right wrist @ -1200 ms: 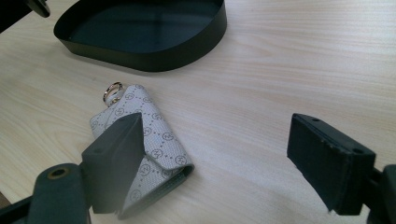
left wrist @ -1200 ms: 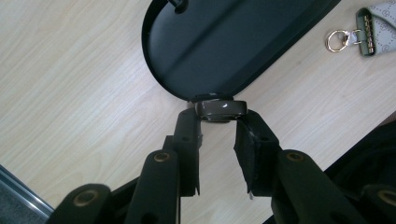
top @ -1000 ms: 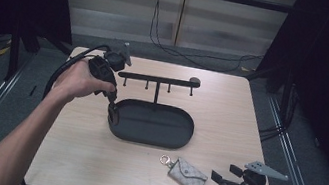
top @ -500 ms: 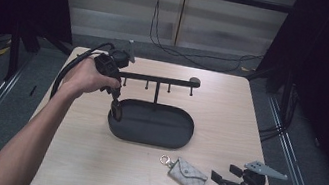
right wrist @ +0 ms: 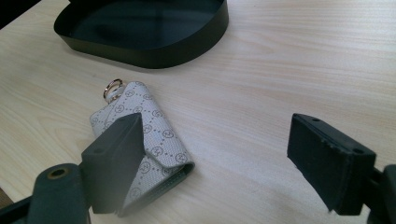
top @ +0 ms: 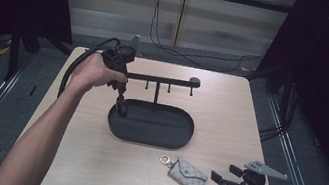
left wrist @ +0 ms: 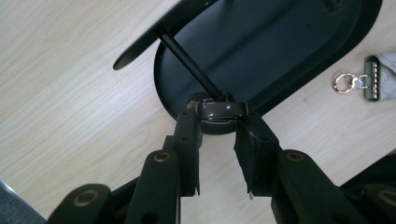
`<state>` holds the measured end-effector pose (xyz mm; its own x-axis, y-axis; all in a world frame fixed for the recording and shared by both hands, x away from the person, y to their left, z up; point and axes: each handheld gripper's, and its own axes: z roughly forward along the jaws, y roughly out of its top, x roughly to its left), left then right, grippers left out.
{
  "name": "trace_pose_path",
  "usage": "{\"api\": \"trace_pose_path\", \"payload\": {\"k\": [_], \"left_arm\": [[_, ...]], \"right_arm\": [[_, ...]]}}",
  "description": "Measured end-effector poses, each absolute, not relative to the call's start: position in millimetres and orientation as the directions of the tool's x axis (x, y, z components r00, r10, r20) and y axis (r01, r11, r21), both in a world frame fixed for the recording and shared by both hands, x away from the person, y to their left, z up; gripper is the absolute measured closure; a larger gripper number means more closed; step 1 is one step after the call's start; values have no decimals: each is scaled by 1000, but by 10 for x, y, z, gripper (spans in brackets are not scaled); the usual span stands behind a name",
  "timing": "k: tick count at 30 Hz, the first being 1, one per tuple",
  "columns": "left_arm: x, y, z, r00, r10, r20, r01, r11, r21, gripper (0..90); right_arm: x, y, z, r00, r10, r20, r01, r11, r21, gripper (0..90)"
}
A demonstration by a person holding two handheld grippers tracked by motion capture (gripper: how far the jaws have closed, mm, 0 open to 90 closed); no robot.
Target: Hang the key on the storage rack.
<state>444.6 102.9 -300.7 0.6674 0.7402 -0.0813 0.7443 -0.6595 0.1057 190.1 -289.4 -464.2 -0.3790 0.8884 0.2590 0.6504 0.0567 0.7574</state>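
Left gripper (top: 121,105), clamped on a small brown object (left wrist: 221,110), has shifted right over the tray (top: 179,143)'s 9 o'clock rim; drop likely next. Right gripper (top: 219,177) idle, jaws apart, at the key pouch (top: 188,175)'s 3 o'clock.

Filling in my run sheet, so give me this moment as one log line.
left tool: shut on small brown object, above tray edge | right tool: open, by key pouch | table

the right gripper (right wrist: 212,140) has its jaws wide apart over the wooden table (right wrist: 289,60); a patterned key pouch (right wrist: 149,133) with a metal ring (right wrist: 112,87) lies by one jaw, near the black oval tray (right wrist: 154,53).
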Motion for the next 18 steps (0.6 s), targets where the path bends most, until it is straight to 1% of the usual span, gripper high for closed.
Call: {"api": "trace_pose_path", "payload": {"k": [6, 13, 15, 18], "left_arm": [[4501, 974, -3060, 663, 746, -53, 748, -659, 78, 707], [4541, 938, -3086, 631, 773, -68, 776, -625, 87, 707], [4559, 927, -3095, 639, 768, -51, 769, -635, 75, 706], [4570, 921, -3105, 624, 780, -45, 780, -621, 76, 706]], "right_arm": [[1901, -2896, -4642, -381, 887, 261, 650, 56, 758, 186], [1902, -2895, -4643, -385, 885, 262, 650, 58, 758, 186], [1903, -2895, -4642, -385, 885, 263, 650, 58, 758, 186], [1905, -2896, -4644, -384, 885, 262, 651, 58, 757, 187]]}}
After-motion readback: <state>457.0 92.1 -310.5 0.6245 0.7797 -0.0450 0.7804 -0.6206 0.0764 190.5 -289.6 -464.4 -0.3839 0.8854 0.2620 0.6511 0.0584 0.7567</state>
